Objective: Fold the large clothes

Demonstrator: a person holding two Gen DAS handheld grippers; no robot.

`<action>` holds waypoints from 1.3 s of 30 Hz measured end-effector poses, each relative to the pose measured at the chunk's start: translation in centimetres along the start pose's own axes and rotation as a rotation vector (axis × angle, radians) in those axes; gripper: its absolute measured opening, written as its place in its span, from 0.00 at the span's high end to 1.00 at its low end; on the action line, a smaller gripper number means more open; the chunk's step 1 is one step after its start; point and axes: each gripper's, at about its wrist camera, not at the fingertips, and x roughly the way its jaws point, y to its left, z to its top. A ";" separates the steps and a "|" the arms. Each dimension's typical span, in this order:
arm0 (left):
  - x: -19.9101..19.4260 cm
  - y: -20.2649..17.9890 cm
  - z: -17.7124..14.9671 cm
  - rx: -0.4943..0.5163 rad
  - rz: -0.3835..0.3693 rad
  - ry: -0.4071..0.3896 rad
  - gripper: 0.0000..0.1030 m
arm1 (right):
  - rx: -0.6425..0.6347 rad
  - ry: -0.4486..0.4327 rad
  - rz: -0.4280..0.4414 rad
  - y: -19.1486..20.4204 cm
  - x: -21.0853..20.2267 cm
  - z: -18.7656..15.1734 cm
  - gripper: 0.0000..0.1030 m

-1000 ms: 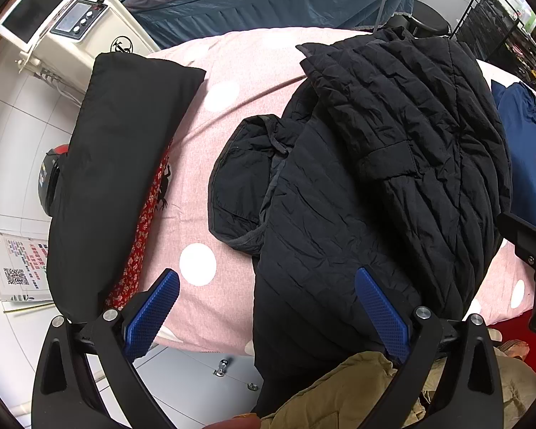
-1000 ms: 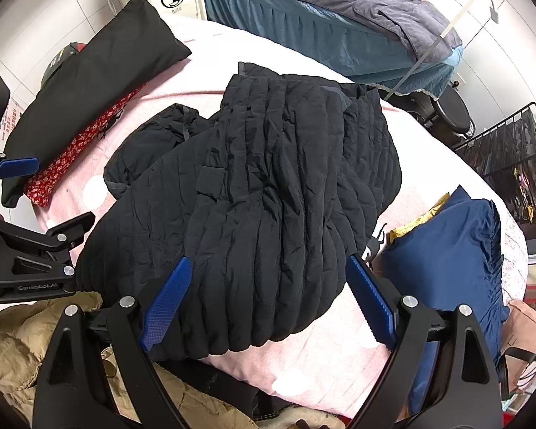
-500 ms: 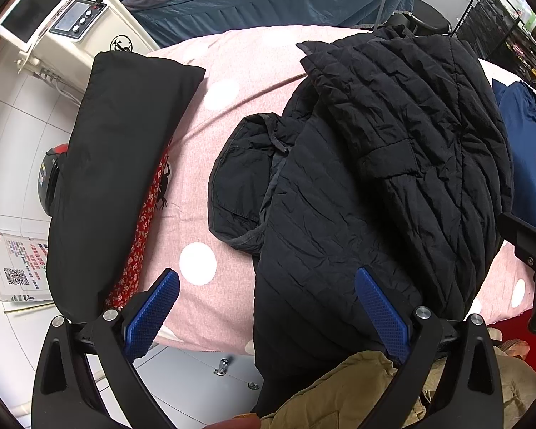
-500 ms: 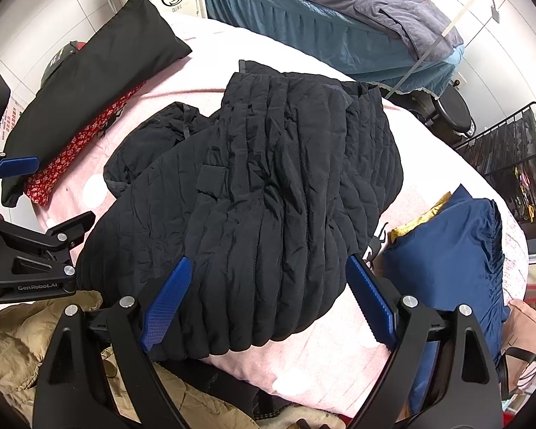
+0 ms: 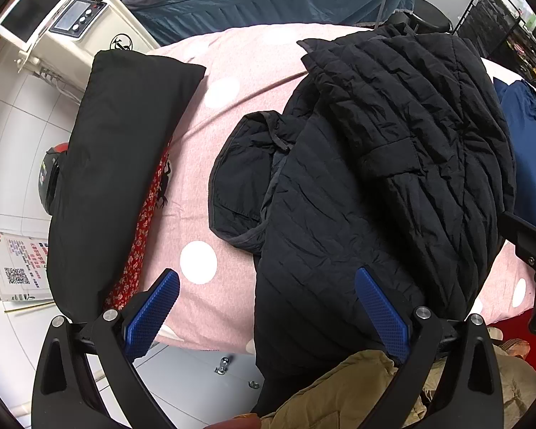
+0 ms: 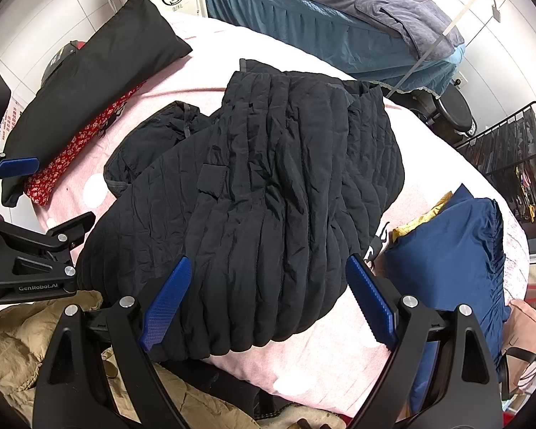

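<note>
A black quilted jacket lies crumpled on the pink polka-dot bed, its hood spread to the left. It also shows in the right wrist view, with the hood at its left. My left gripper is open and empty, held above the jacket's near edge. My right gripper is open and empty, held above the jacket's near hem. The left gripper's body shows at the left of the right wrist view.
A black folded item lies on a red floral cloth at the bed's left. A blue garment lies on the right. A tan garment lies at the near edge. A second bed and a white machine stand behind.
</note>
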 end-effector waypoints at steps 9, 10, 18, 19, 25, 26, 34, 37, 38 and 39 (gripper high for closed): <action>0.1 0.0 -0.1 0.002 0.002 0.002 0.06 | 0.001 0.002 0.000 0.0 0.0 0.0 0.15; 0.1 0.0 -0.1 0.002 0.002 0.002 0.06 | 0.001 0.004 0.000 0.0 0.1 0.0 0.15; 0.1 0.0 -0.1 0.001 0.002 0.004 0.06 | 0.000 0.006 0.002 0.1 0.3 0.0 0.15; 0.1 0.0 -0.1 0.001 0.002 0.004 0.06 | -0.001 0.007 0.002 0.1 0.3 0.0 0.15; 0.1 0.0 -0.1 0.001 0.002 0.005 0.06 | -0.001 0.010 0.004 0.1 0.5 -0.1 0.15; 0.1 0.0 -0.1 0.001 0.002 0.006 0.06 | -0.001 0.010 0.004 0.1 0.5 -0.1 0.15; 0.2 0.0 -0.2 0.003 0.003 0.008 0.06 | -0.001 0.014 0.007 0.0 0.8 -0.1 0.15; 0.3 0.1 -0.4 0.004 0.002 0.011 0.06 | -0.003 0.018 0.007 0.0 0.9 -0.1 0.15; 0.4 0.1 -0.4 0.004 0.002 0.012 0.06 | -0.004 0.018 0.008 0.0 0.9 -0.1 0.15; 0.4 0.1 -0.4 0.004 0.002 0.013 0.06 | -0.003 0.018 0.007 0.0 0.9 -0.1 0.15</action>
